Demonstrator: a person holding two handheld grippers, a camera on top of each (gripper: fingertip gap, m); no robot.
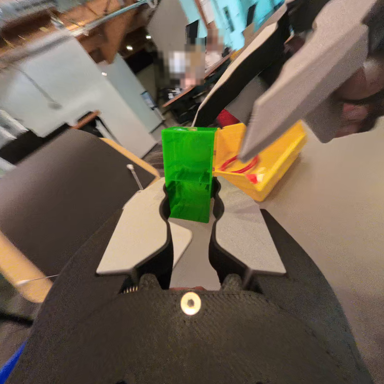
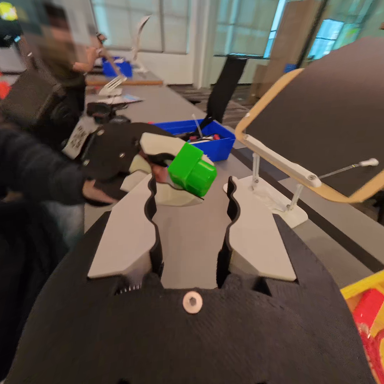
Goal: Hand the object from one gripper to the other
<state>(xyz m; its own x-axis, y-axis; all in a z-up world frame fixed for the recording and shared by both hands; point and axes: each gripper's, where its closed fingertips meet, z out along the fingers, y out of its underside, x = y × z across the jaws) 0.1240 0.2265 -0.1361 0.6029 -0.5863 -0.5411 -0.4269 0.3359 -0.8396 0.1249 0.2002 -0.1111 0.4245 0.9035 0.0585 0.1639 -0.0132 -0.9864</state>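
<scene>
A green plastic block stands upright between my left gripper's fingertips, which are shut on its lower half. My right gripper comes in from the upper right with its fingers spread, just beyond the block and not touching it. In the right wrist view my right gripper is open and empty. The green block hangs just past its fingertips, held by the left gripper, which reaches in from the left on a dark-sleeved arm.
A yellow bin with red items sits on the grey table behind the block; it also shows in the right wrist view. A blue bin and a black panel on a white stand lie ahead. A person works at the far left. The tips of both grippers are at nearly the same place.
</scene>
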